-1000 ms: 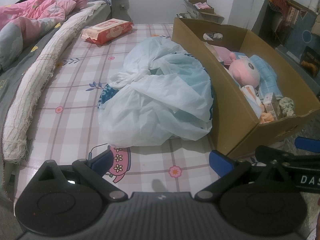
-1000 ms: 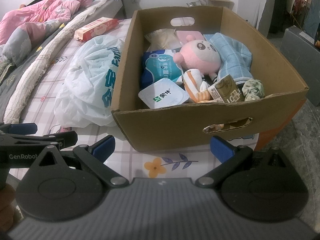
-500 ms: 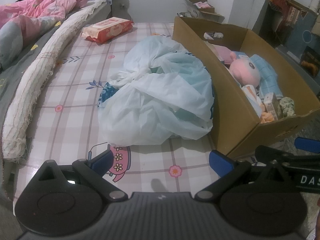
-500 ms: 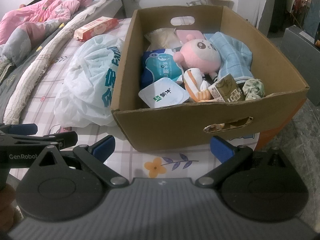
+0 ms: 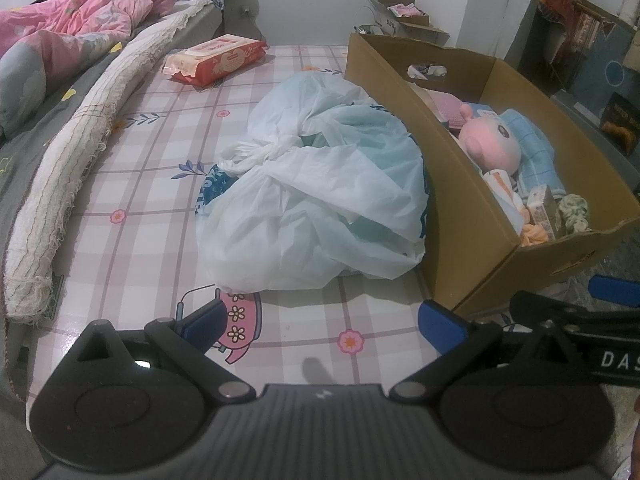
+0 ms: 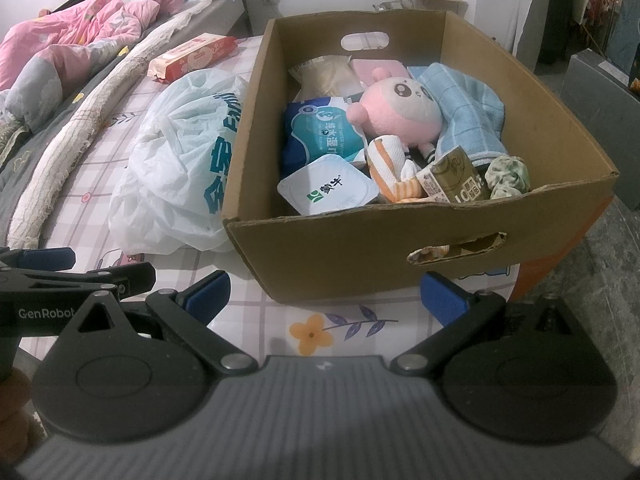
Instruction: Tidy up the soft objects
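Now both my left gripper (image 5: 322, 320) and right gripper (image 6: 324, 300) hover wide apart, empty, near cardboard box (image 6: 360, 256) to pick soft items.

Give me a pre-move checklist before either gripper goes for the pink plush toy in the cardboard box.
1. Left gripper empty, jaws wide apart: ok.
2. Right gripper empty, jaws wide apart: ok.
3. Pink plush toy exposed on top of the pile: ok.
4. Toy free of neighbours: not ok; blue checked towel and wet wipes pack press against it.
5. Cardboard box top open, facing the right gripper: ok.
6. Space beside the box: not ok; tied plastic bag lies against its wall.
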